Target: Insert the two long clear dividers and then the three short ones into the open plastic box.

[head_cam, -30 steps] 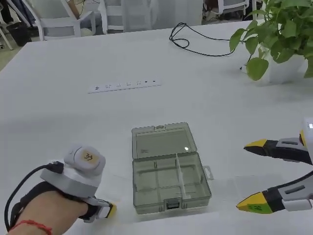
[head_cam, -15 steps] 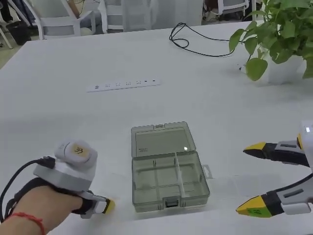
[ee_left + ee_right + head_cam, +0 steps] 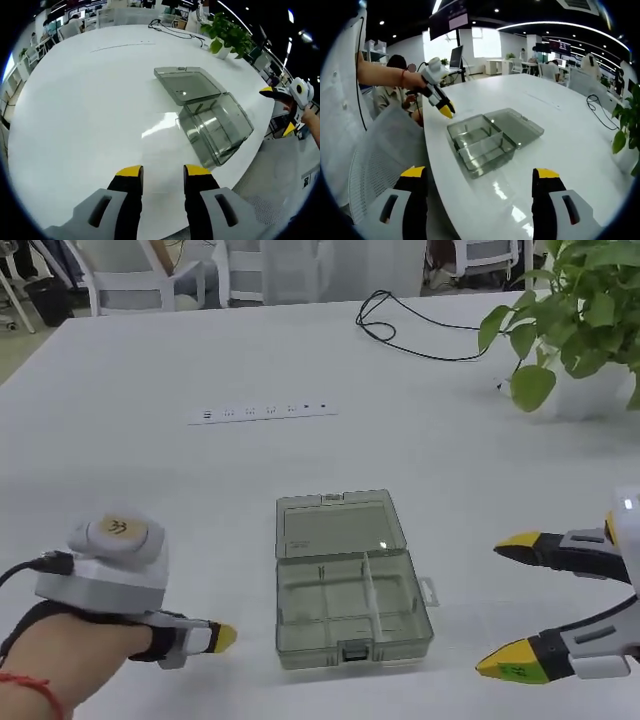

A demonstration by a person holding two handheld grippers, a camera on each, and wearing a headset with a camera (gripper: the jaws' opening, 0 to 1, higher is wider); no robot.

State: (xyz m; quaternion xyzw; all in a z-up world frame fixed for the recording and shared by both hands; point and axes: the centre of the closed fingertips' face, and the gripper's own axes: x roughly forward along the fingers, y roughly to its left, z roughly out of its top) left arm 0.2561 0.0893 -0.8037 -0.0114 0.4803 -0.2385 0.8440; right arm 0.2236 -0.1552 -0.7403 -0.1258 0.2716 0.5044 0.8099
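Centrally, a smooth, clear rectangular plastic box (image 3: 300,592) lies open.

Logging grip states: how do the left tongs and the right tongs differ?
The left tongs show only a narrow gap between their jaws; the right tongs are spread wide. In the head view the left tongs sit left of the open box, the right tongs right of it. Both are yellow-tipped and empty.

Head view above, gripper views low, opposite sides, box (image 3: 340,528) shared
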